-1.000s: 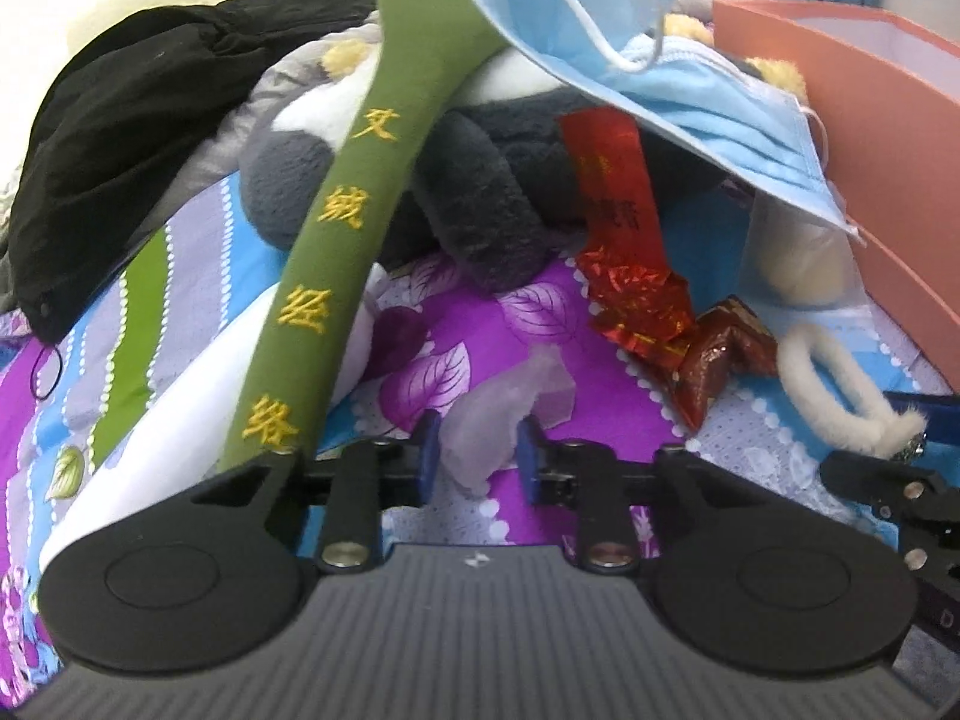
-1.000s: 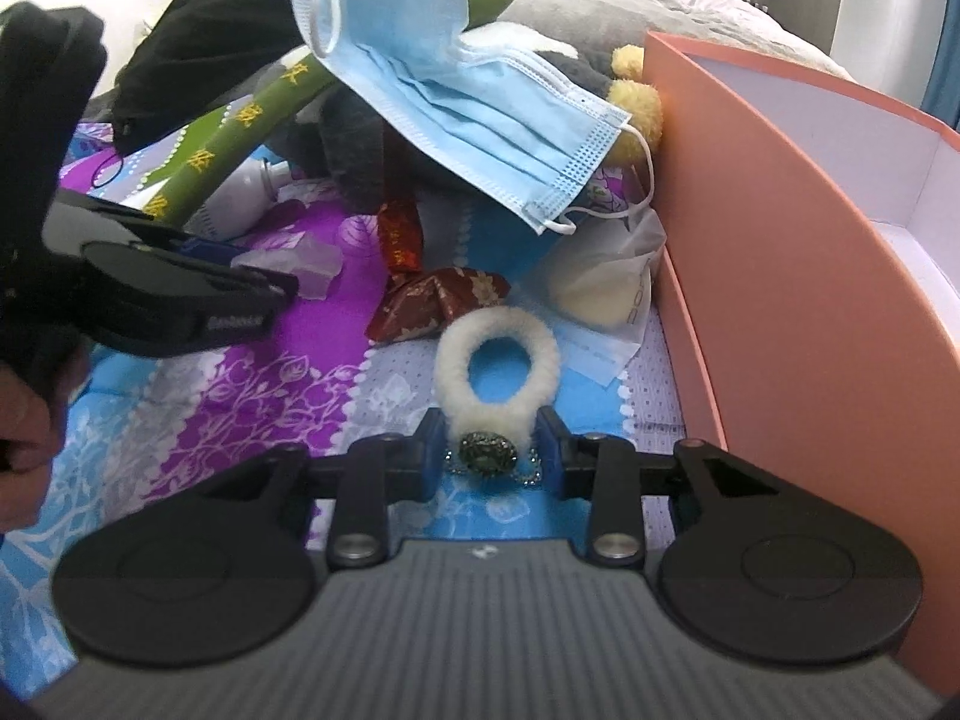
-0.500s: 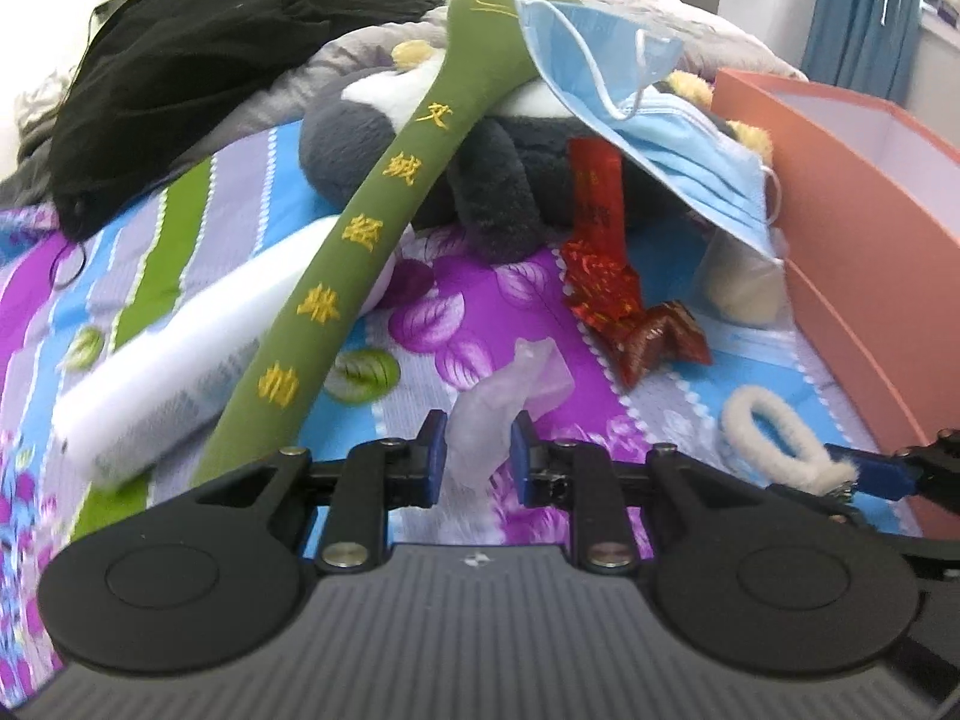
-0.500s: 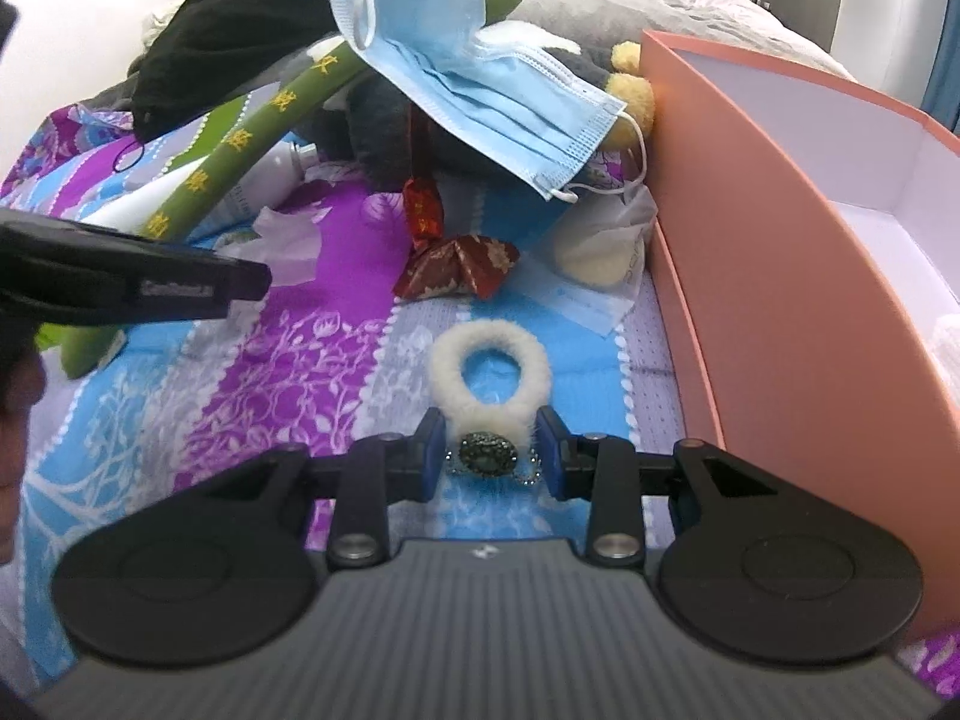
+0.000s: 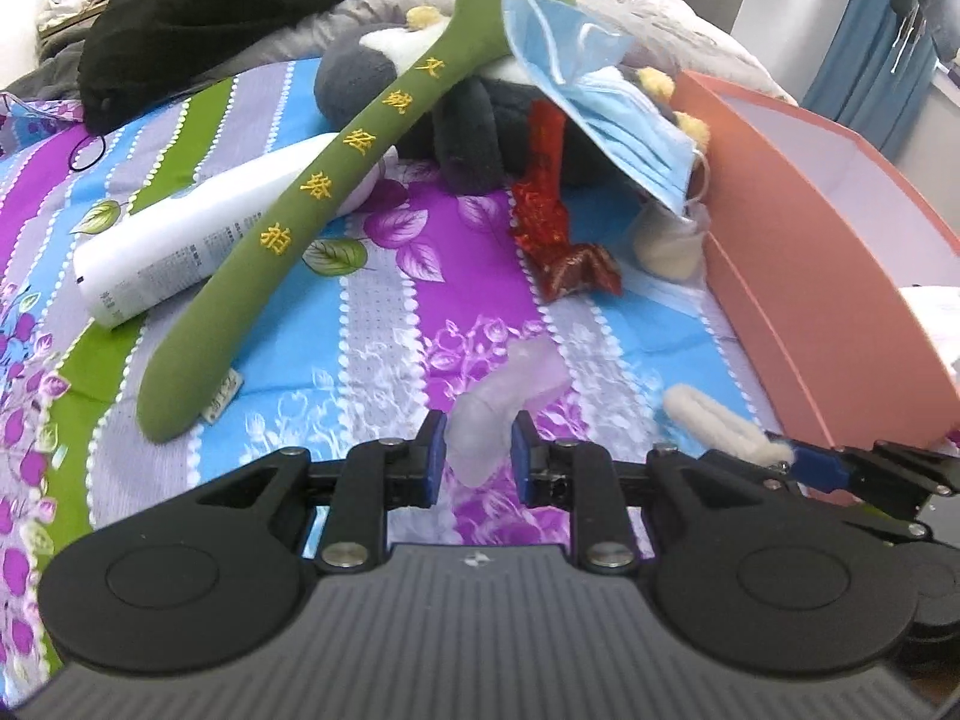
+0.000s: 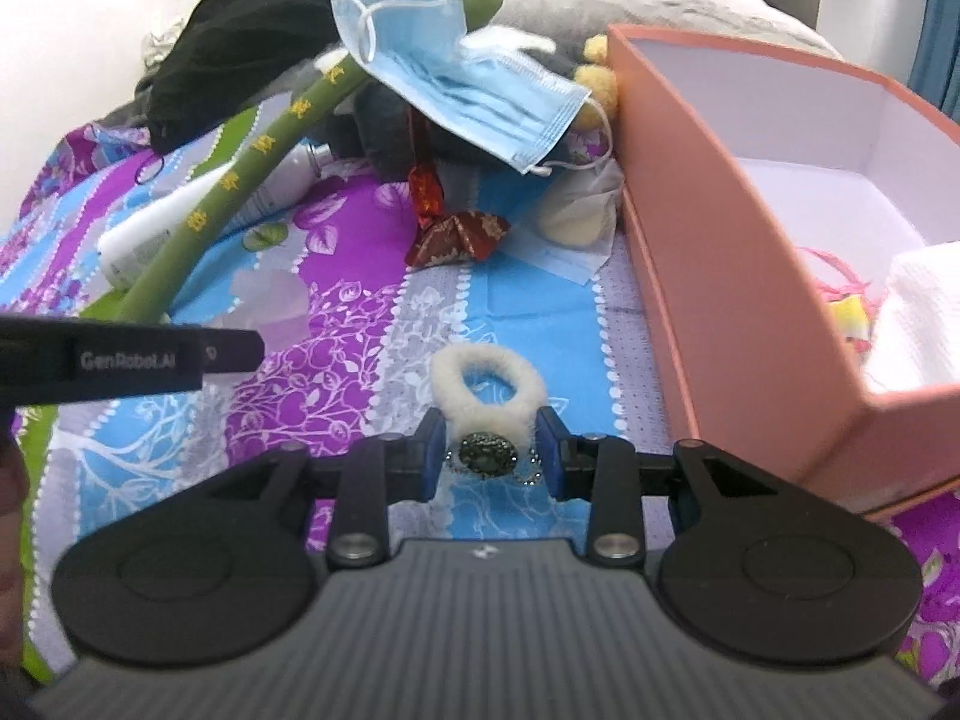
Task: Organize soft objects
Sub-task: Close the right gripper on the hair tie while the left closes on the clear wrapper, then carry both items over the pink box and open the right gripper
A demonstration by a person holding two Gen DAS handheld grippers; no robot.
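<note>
My left gripper (image 5: 477,450) is shut on a pale translucent soft lump (image 5: 504,405) and holds it above the bedspread. My right gripper (image 6: 489,450) is shut on a white fluffy hair tie (image 6: 486,381) at its dark jewelled knot, and holds it above the bedspread. The hair tie also shows in the left wrist view (image 5: 714,417). A pink open box (image 6: 720,192) stands on the right, with a white cloth (image 6: 918,324) inside. The left gripper shows as a dark bar at the left of the right wrist view.
On the flowered bedspread (image 5: 372,312) lie a long green plush (image 5: 312,198), a white tube (image 5: 198,234), a grey plush toy (image 5: 462,120), a blue face mask (image 6: 456,72), a red wrapper (image 5: 552,228) and black clothing (image 5: 240,6).
Both grippers have lifted and pulled back from the pile, each keeping its object. The box interior has come into the right wrist view.
</note>
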